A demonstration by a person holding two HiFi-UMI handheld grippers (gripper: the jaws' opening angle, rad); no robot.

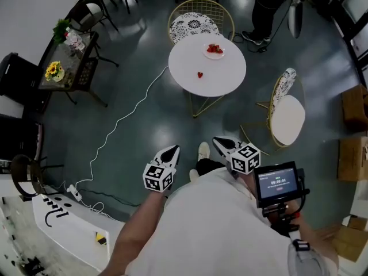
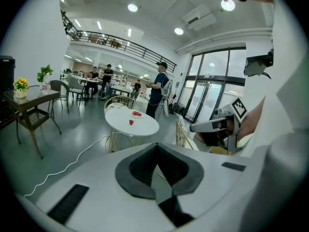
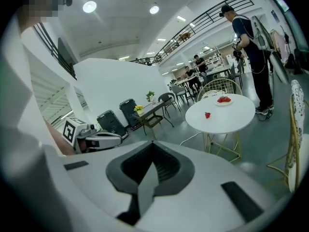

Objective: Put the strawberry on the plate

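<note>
A single red strawberry (image 1: pixel 200 75) lies on the round white table (image 1: pixel 230 76), apart from a small white plate (image 1: pixel 222 54) that holds several strawberries near the table's far edge. Both grippers hang over the floor close to my body, well short of the table. My left gripper (image 1: pixel 174 149) is shut and holds nothing. My right gripper (image 1: pixel 217 141) is shut and holds nothing too. In the left gripper view the strawberry (image 2: pixel 131 122) and plate (image 2: pixel 137 114) sit far ahead of the jaws. In the right gripper view the strawberry (image 3: pixel 207 115) lies in front of the plate (image 3: pixel 223 102).
A wire chair (image 1: pixel 195 22) stands behind the table and another (image 1: pixel 287 117) to its right. A person (image 1: pixel 264 10) stands beyond the table. A white cable (image 1: pixel 126 117) runs across the grey floor. A side table with flowers (image 1: pixel 66 62) is at the left.
</note>
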